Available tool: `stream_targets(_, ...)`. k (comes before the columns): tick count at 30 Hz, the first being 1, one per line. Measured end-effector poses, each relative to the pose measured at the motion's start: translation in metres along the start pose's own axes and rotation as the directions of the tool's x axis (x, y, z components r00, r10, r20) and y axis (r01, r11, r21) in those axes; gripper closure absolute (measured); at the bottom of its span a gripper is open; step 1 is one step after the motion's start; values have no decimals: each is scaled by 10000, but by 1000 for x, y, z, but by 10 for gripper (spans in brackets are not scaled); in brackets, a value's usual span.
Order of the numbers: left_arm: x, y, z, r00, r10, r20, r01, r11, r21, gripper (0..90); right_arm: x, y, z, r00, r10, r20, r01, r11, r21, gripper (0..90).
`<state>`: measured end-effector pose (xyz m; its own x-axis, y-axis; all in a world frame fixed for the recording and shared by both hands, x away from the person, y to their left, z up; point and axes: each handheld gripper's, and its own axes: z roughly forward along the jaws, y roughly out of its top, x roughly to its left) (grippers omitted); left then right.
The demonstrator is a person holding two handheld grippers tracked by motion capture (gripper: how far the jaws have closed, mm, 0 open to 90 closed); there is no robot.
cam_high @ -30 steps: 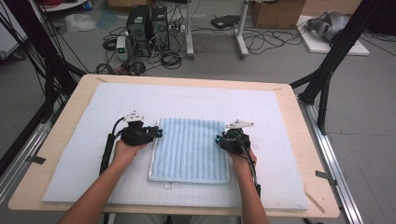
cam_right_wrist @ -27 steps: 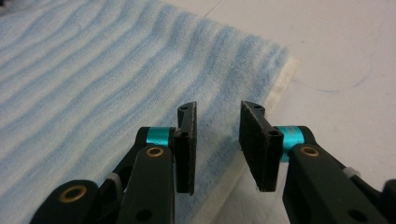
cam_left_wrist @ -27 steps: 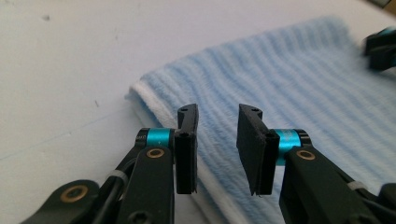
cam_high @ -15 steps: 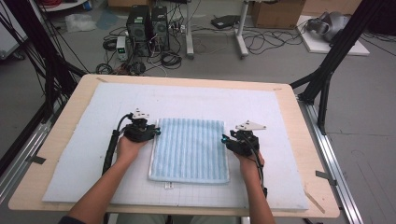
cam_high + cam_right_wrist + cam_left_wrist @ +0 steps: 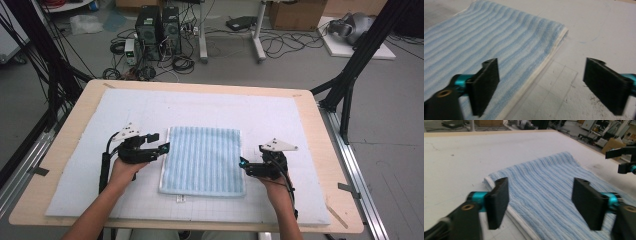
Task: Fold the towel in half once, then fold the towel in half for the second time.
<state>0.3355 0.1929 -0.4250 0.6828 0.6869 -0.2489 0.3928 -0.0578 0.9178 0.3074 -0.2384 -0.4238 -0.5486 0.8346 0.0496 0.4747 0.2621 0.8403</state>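
Observation:
A blue striped towel [image 5: 204, 160] lies folded flat in the middle of the white mat [image 5: 280, 115]. My left gripper [image 5: 162, 148] sits at the towel's left edge near its far corner. Its jaws have just been opening and now stand wide apart. In the left gripper view the towel [image 5: 549, 177] lies under the left gripper [image 5: 541, 205], and no pad presses on it. My right gripper [image 5: 242, 165] is at the towel's right edge, and its jaws have also just been opening. In the right gripper view the right gripper [image 5: 546, 85] straddles the hem of the towel [image 5: 486, 37] without touching it.
The mat covers a wooden table [image 5: 330, 150]. Black frame legs [image 5: 350, 85] rise at the right and left sides. Beyond the far edge, computer towers [image 5: 157, 27], cables and a cardboard box [image 5: 295, 12] are on the floor. The right gripper [image 5: 624, 160] also shows across the towel.
Both grippers have let go of the towel's far corners and opened. The right hand has drawn back toward the near side and to the right. The left hand has shifted slightly outward.

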Motion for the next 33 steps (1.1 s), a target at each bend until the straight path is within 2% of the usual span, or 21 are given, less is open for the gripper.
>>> stream_targets(2, -3, -2, -6, 9993, 106, -356, -112, 9998, -146, 159, 2, 0, -3, 9998, 10, -179, -14, 9998, -207, 113)
stream_targets(7, -4, -5, -19, 9990, 330, -290, -340, 9988, -343, 152, 12, 4, -10, 9991, -384, -182, 375, 9981, -486, 113)
stream_targets(10, -2, -5, -21, 9995, 220, -237, -231, 9987, -456, 152, 14, 5, -13, 9981, -593, -182, 579, 9958, -715, 113)
stream_targets(14, -1, -6, -22, 9999, 141, -51, -142, 9992, -386, 152, 14, 4, -15, 9985, -529, -129, 518, 9958, -758, 112)
stream_targets(20, 4, -6, -19, 10000, -61, 50, 63, 9994, -329, 152, 8, 1, -18, 9991, -423, -7, 421, 9963, -756, 113)
stream_targets(27, 4, -6, -11, 9999, -92, 119, 93, 9999, -110, 153, 6, -1, -23, 9995, -308, 21, 309, 9967, -752, 113)
stream_targets(30, 5, -3, -6, 9999, 88, 80, -89, 9999, 57, 158, 6, -4, -24, 9996, -283, 9, 283, 9971, -711, 113)
stream_targets(33, 8, 0, -2, 10000, -34, 41, 34, 10000, -11, 159, 5, -5, -24, 9998, -220, 6, 219, 9973, -701, 113)
